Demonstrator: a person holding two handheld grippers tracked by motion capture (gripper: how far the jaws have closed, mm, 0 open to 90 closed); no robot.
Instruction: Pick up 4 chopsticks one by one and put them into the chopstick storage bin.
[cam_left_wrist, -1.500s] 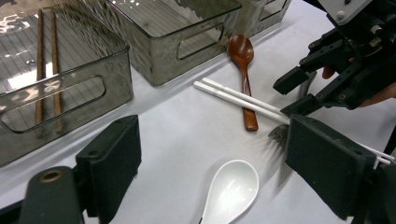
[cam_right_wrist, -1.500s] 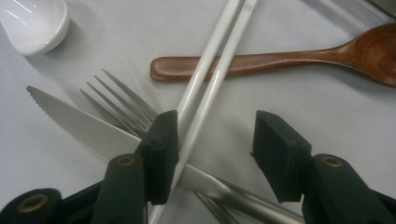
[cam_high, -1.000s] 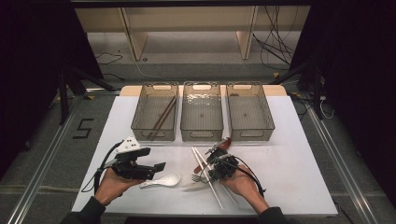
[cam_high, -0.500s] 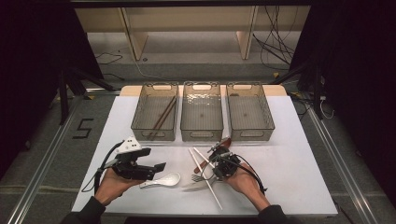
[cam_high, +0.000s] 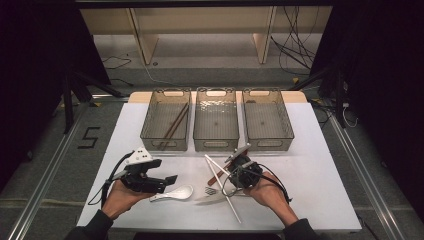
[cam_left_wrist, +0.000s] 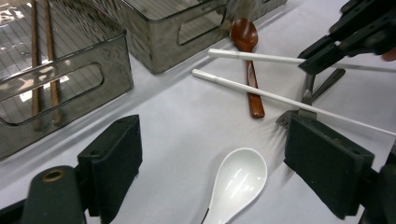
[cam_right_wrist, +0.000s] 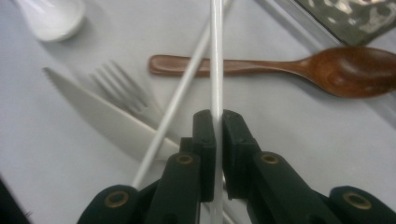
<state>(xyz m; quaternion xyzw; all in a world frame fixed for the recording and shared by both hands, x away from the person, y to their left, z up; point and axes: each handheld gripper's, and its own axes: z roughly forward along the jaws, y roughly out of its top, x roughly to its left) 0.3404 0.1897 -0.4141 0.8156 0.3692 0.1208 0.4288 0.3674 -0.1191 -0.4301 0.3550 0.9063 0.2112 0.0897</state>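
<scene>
Right gripper, jaws just closed, clamps one white chopstick, lifted off the white table at about 6 o'clock from the middle bin. Second white chopstick lies across the wooden spoon, fork and knife. Left gripper hangs released, jaws wide, above the white ceramic spoon

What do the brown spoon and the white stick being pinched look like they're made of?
The brown spoon looks like wood with a smooth lacquered finish: reddish-brown, with soft highlights in its bowl. The white chopstick in the right gripper seems to be plastic or melamine, since it is evenly white, smooth and slightly glossy.
</scene>
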